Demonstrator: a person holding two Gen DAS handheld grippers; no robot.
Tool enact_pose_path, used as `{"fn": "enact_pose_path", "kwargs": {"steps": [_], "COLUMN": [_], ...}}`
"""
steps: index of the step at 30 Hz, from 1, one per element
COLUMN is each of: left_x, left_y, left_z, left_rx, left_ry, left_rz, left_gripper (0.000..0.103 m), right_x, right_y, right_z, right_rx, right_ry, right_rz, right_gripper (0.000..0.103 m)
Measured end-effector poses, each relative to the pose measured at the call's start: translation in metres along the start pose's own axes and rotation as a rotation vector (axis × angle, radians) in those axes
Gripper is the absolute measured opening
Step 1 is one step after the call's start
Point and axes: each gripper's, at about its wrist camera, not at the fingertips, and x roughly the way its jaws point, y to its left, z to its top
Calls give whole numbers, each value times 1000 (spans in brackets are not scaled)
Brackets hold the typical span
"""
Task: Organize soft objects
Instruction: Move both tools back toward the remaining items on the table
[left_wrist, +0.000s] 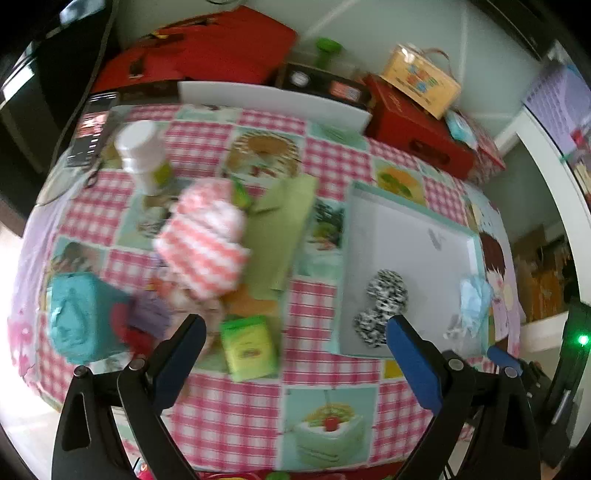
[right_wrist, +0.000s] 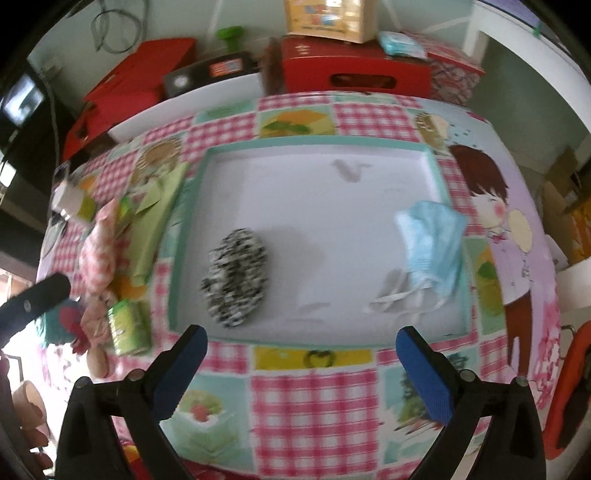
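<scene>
Both cams look fwd/down over own tongs at the tabletop (left_wrist: 229, 410), fairly near. Left view faces the clutter left of the tray (left_wrist: 417, 236); right view centres on it. Shared: tray, speckled sock (right_wrist: 236, 277), mask (right_wrist: 432, 243).

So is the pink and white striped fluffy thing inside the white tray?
No, the pink and white striped fluffy cloth lies on the checked tablecloth beside the white tray, which holds only the black and white speckled bundle and the blue face mask.

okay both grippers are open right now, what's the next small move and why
Probably lower the left gripper toward the pink striped cloth and close on it. Both grippers are open and empty, the tray already holds the speckled sock and blue mask, and that cloth lies outside it.
</scene>
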Motion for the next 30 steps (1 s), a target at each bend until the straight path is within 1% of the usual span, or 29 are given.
{"fn": "enact_pose_path", "kwargs": {"steps": [4,9,14,17,19,23,27,30], "left_x": [-15,-23,-26,-23,-19,-5,12,24], "left_y": [35,75,110,126,133,147,161,164], "left_z": [-3,-12,-26,-34,-39,-52,-67,-75], "left_rx": [-66,-131,-208,-241,-251,-272,-328,-336], "left_ry": [-24,-9,-8,7,23,70,127,163], "left_rz": [-1,37,36,51,62,130,133,149], "left_gripper": [98,98,98,98,98,98,98,98], "right_x": [-3,-3,0,3,6,16,28,38], "right_y": [31,65,100,119,132,152,167,174], "right_z": [-5,-8,-14,-20,-24,-32,-41,-43], "right_rx": [-57,-106,-166,-203,-227,-267,-310,-325], "right_ry": [-2,6,19,24,28,45,62,77], "right_rz": [24,54,76,83,91,113,114,115], "right_gripper": [103,103,103,103,103,103,102,102]}}
